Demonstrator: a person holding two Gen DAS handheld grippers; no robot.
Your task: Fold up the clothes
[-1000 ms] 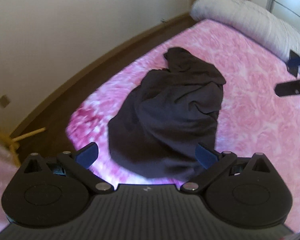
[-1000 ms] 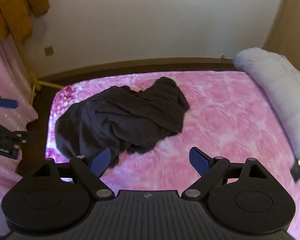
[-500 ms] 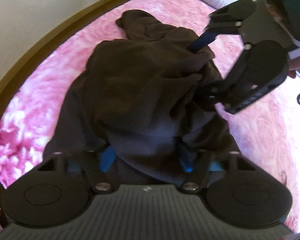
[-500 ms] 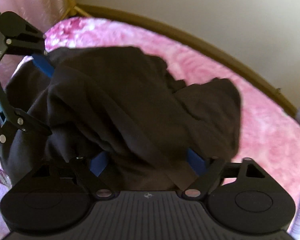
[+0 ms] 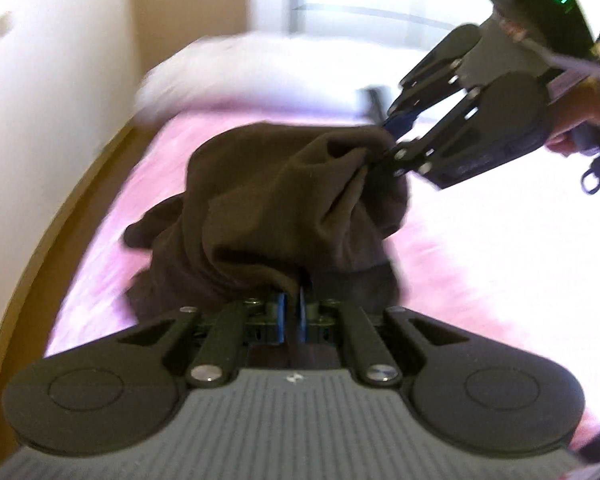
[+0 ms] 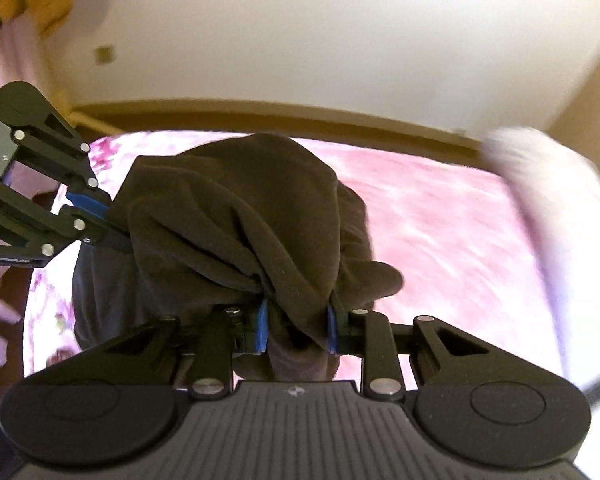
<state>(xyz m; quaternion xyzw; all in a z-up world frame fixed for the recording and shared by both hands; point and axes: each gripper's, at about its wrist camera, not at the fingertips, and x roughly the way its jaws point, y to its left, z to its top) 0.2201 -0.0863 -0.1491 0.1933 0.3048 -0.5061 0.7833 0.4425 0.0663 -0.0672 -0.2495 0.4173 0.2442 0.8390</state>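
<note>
Blue fingers [image 5: 281,312] of left gripper [image 5: 291,314] pinch the dark garment [image 5: 268,208] | right gripper [image 6: 296,330] clamps a thick bunch | garment is lifted between them over the pink bed [image 6: 440,224] | risk: the bunched cloth may slip out and fall crumpled.
</note>
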